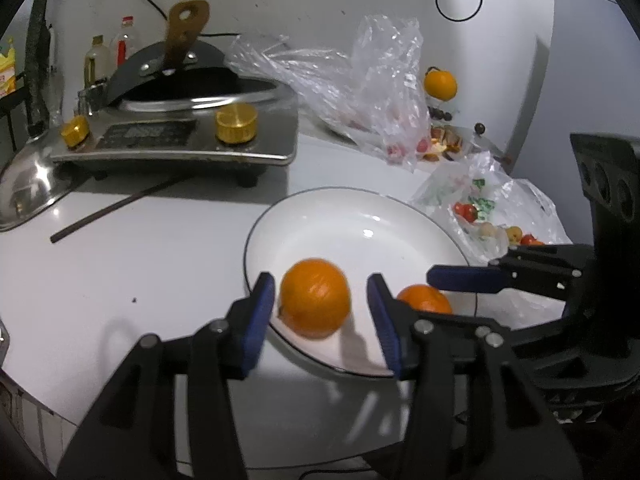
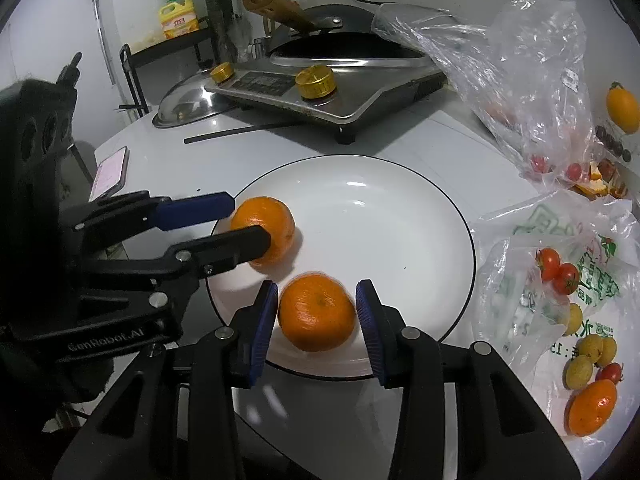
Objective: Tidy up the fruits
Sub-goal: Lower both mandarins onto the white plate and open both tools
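Desk (image 2: 168, 184) surface, white, carries a steel stove (image 2: 320, 92) at the back and a wide white plate (image 2: 400, 208) in front of it. Clear bags (image 2: 528, 64) of small fruit lie to the plate's right. The left gripper (image 1: 320, 300) stands with a gap on both sides of an orange (image 1: 314, 298) resting on the plate's near-left part, jaws loose around it. The right gripper (image 2: 316, 312) brackets a second orange (image 2: 317, 312) at the plate's near rim, pads just beside it; contact cannot be told.
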